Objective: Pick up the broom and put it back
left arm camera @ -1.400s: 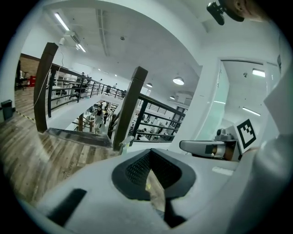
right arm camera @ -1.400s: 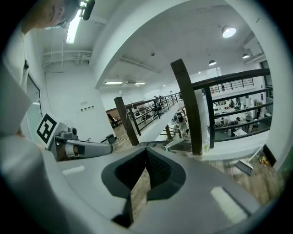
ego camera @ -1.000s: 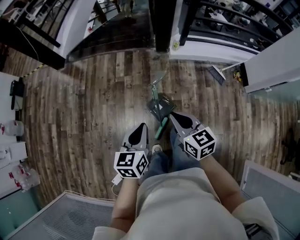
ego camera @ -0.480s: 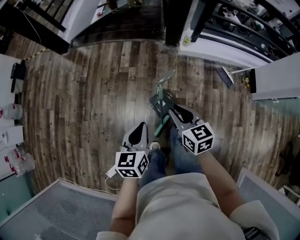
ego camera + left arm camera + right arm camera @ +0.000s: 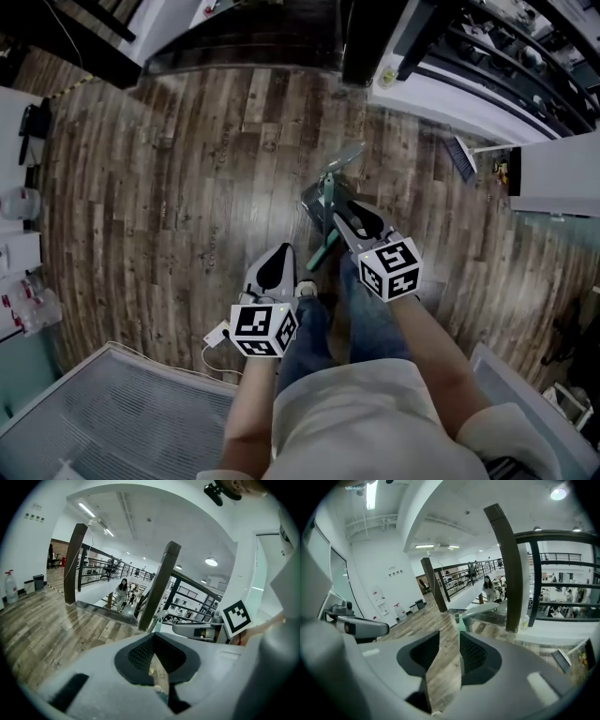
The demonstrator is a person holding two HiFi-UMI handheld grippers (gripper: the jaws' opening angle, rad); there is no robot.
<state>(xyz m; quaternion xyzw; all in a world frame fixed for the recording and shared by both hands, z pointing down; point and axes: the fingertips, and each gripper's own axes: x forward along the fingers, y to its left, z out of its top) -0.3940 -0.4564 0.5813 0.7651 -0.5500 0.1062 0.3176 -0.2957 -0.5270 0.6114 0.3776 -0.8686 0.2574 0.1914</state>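
A broom with a green handle lies beside a dark dustpan on the wooden floor, just ahead of the person's feet. My right gripper hovers over the green handle, pointing forward and down. Its jaws are opening, and only floor shows between them in the right gripper view. In that view a pale green upright part of the broom stands just beyond the fingertips. My left gripper is left of the broom, apart from it. Its tips meet in the left gripper view, and it holds nothing.
A second small brush lies near a white wall at the right. A white plug block with a cable lies beside a grey mat. A dark post and a railing with stairs stand ahead. The person's shoe is under the grippers.
Both grippers have sunk toward the floor. The right one has moved forward over the broom's green handle, and its jaws have parted. The broom has not moved.
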